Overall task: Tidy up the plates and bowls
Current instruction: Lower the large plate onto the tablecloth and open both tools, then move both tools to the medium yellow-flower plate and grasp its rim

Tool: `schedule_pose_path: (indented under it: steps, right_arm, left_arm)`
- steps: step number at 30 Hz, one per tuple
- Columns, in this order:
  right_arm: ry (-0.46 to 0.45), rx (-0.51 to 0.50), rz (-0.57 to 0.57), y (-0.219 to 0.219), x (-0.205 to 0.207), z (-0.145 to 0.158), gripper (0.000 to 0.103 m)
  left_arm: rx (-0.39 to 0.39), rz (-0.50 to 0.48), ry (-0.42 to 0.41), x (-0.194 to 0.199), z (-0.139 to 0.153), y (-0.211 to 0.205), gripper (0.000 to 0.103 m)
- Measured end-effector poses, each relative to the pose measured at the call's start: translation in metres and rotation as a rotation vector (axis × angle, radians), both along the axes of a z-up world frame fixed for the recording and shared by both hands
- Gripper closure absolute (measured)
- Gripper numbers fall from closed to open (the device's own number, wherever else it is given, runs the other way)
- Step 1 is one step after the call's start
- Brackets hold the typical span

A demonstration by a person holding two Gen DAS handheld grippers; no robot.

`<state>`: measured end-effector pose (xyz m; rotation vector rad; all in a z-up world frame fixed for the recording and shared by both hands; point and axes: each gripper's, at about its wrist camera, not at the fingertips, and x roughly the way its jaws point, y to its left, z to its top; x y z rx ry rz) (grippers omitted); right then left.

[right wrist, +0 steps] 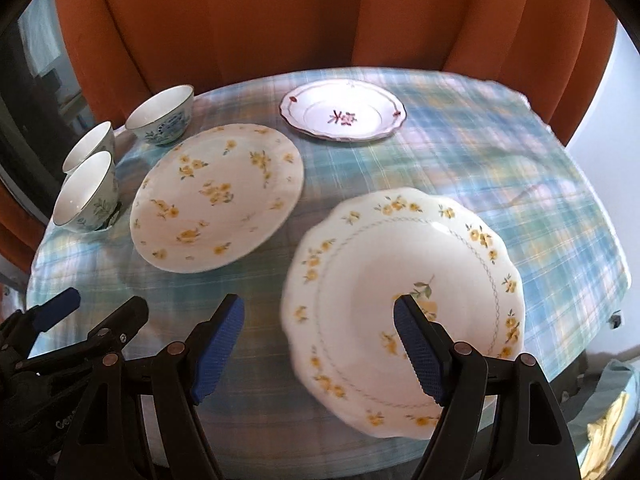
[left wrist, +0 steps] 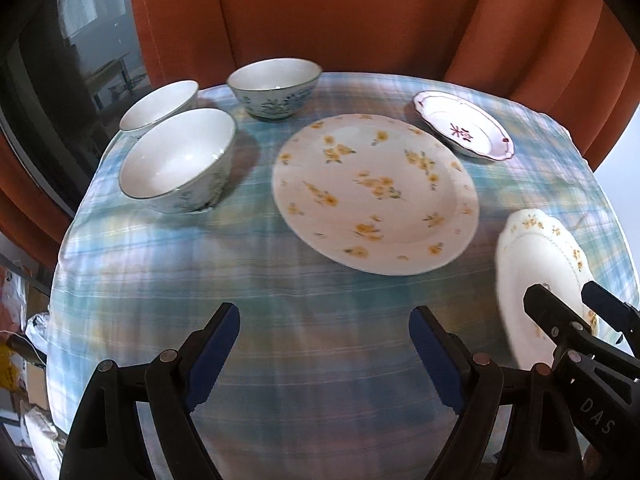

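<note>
While both grippers, left [left wrist: 324, 354] and right [right wrist: 319, 344], hover spread and empty, we judge the scalloped plate [right wrist: 404, 276] needs gripping first for stacking.

A home dining spot is suggested: a bench draped in plaid cloth [right wrist: 480, 168], set with floral crockery, backed by orange curtains [right wrist: 248, 20].
</note>
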<state>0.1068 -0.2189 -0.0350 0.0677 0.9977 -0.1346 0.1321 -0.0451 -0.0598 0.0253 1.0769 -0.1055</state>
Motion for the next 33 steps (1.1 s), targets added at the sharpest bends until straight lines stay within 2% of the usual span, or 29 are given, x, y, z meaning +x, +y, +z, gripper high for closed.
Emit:
schedule_pose_path:
  steps: [7,15,22,25,31,33]
  right_arm:
    - [-0.026,-0.017,0.008,0.018,0.022,0.009,0.023]
    - [-0.051,0.001,0.026,0.015,0.075,0.013,0.023]
    - [-0.033,0.029,0.043,0.002,0.129,-0.005,0.023]
    - [-0.017,0.039,0.061,-0.002,0.148,-0.016,0.023]
    - [0.033,0.072,0.092,-0.006,0.180,-0.044,0.024]
    - [0.046,0.078,0.099,-0.006,0.186,-0.050,0.029]
  left_arm:
    - [-0.029,0.005,0.002,0.025,0.005,0.015,0.015]
    - [-0.029,0.056,-0.002,0.071,0.004,0.012,0.015]
    - [-0.016,0.107,0.033,0.105,-0.016,-0.001,0.017]
    - [0.007,0.130,0.053,0.115,-0.028,-0.008,0.024]
    - [0.028,0.152,0.093,0.131,-0.049,-0.012,0.025]
    - [0.030,0.161,0.102,0.134,-0.053,-0.011,0.026]
